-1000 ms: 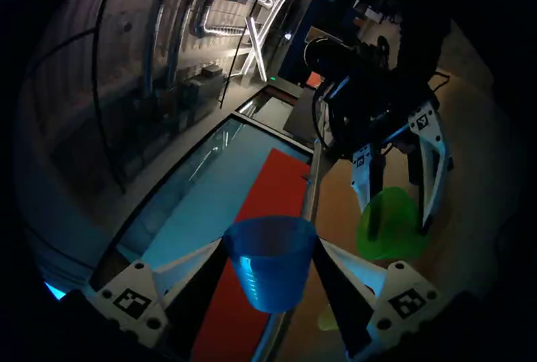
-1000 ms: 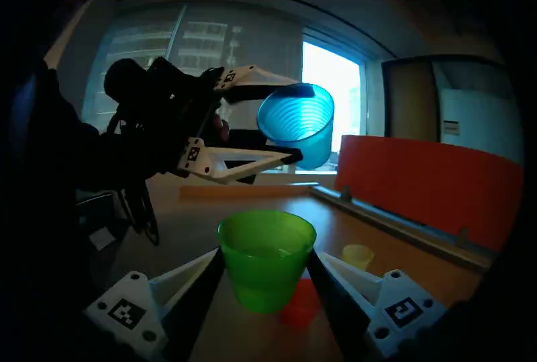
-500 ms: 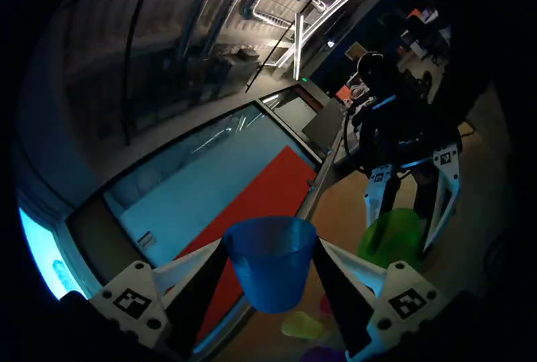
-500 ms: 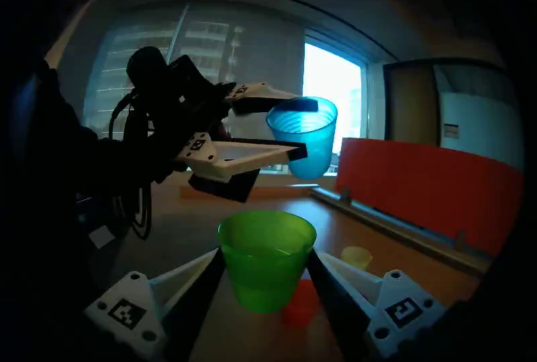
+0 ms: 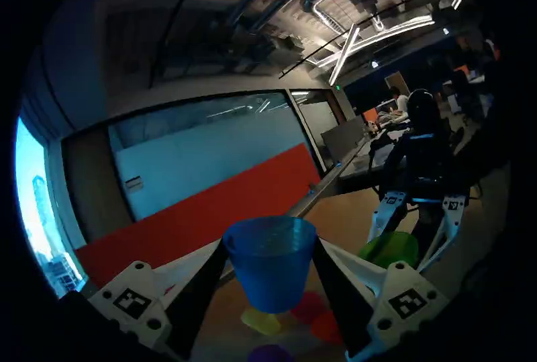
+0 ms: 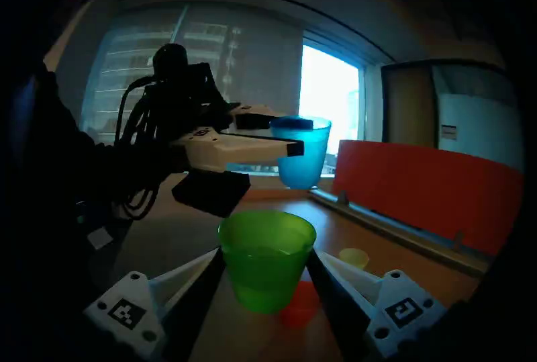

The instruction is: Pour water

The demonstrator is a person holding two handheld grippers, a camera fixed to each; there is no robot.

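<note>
In the left gripper view my left gripper (image 5: 270, 269) is shut on a blue plastic cup (image 5: 270, 261), held nearly upright above the wooden table (image 5: 349, 211). The right gripper view shows that same left gripper (image 6: 295, 137) and blue cup (image 6: 302, 152) level, above and behind a green cup (image 6: 266, 258). My right gripper (image 6: 266, 275) is shut on the green cup, which holds some water. From the left gripper view the right gripper (image 5: 413, 244) and green cup (image 5: 389, 248) stand farther off at the right.
Small coloured cups lie on the table: yellow (image 5: 260, 322), red (image 5: 309, 307), orange (image 5: 325, 327), purple (image 5: 272, 353) below the blue cup; a yellow one (image 6: 353, 256) and a red one (image 6: 300, 301) beyond the green cup. An orange-red divider panel (image 6: 429, 191) runs along the table's far edge.
My left gripper has rotated the blue cup back from a tipped pose to nearly upright. The green cup in my right gripper stays put.
</note>
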